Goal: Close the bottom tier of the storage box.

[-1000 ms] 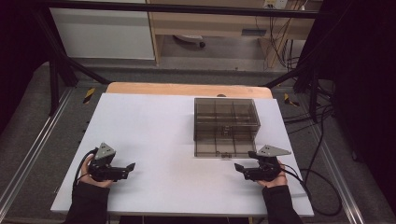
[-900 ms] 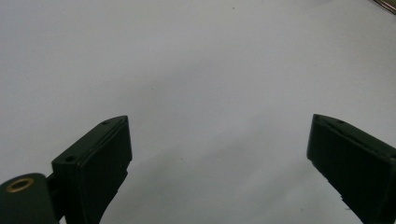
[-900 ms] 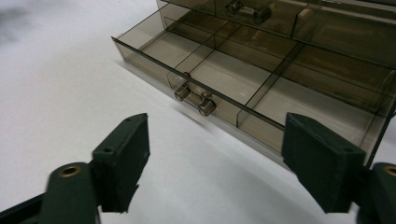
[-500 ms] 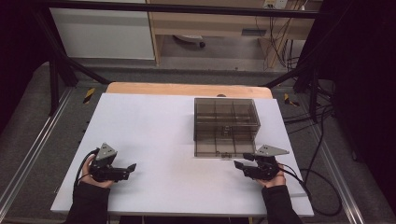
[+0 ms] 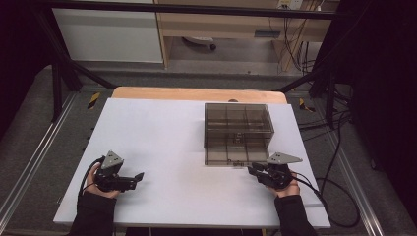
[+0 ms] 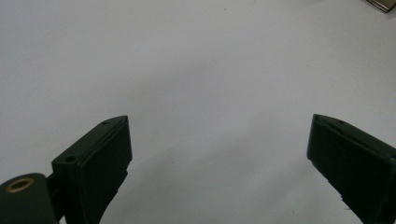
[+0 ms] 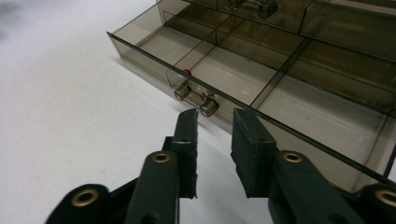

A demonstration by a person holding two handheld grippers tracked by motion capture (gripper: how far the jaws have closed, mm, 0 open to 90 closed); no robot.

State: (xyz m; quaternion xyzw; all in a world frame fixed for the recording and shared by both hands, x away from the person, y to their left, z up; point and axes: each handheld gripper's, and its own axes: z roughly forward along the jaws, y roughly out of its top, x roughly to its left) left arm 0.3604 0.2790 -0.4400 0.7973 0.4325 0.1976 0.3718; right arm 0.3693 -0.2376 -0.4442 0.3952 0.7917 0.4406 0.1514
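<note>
No writing or brand can be read on the drawer box (image 5: 238,132), a smoky transparent plastic cabinet standing on the white table (image 5: 162,147), at about 2 o'clock from the table's middle. Its lower drawer (image 7: 261,88) is pulled out; dividers split it into compartments, and a small metal handle (image 7: 196,99) sits on its front. The right gripper (image 7: 214,122), at 5 o'clock from the box, has just been closing its jaws; a narrow gap remains, nothing between them, tips just before the handle. The left gripper (image 5: 139,178), at 7 o'clock, holds its jaws wide apart over bare table.
</note>
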